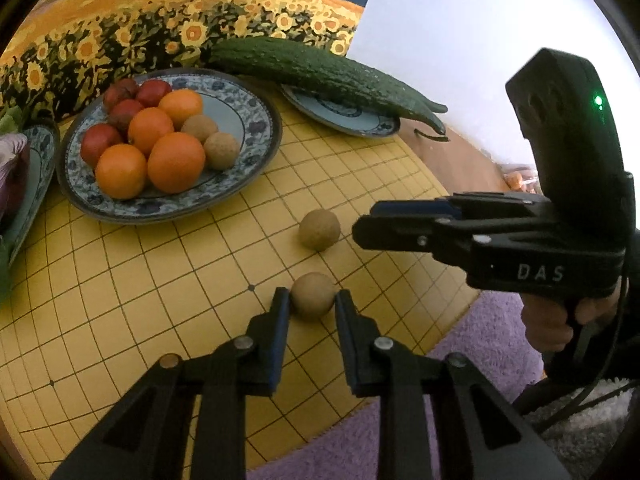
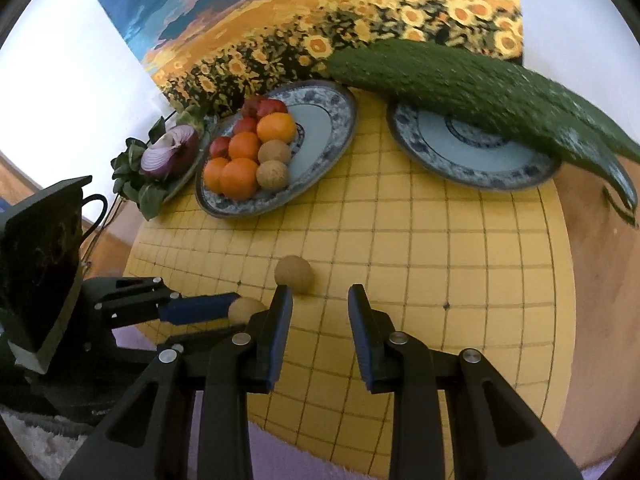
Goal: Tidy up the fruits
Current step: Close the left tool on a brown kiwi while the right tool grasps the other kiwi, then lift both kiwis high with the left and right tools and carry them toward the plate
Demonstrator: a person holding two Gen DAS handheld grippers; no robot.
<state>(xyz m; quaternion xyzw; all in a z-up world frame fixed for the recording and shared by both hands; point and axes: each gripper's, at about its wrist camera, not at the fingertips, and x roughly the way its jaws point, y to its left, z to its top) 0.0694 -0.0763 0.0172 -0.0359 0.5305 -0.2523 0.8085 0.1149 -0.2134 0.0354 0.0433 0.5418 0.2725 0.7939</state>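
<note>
My left gripper is shut on a small brown round fruit that rests on the yellow grid board; both pads touch its sides. A second brown fruit lies a little farther on. My right gripper stands just short of that second fruit, which sits beyond its left fingertip; its jaws are a little apart with nothing between them. The fruit plate at the back left holds oranges, red fruits and two more brown fruits.
A long green cucumber lies across a second blue-patterned plate at the back right. A plate with a halved red onion and leaves stands far left. A sunflower painting leans behind. A purple rug borders the board's near edge.
</note>
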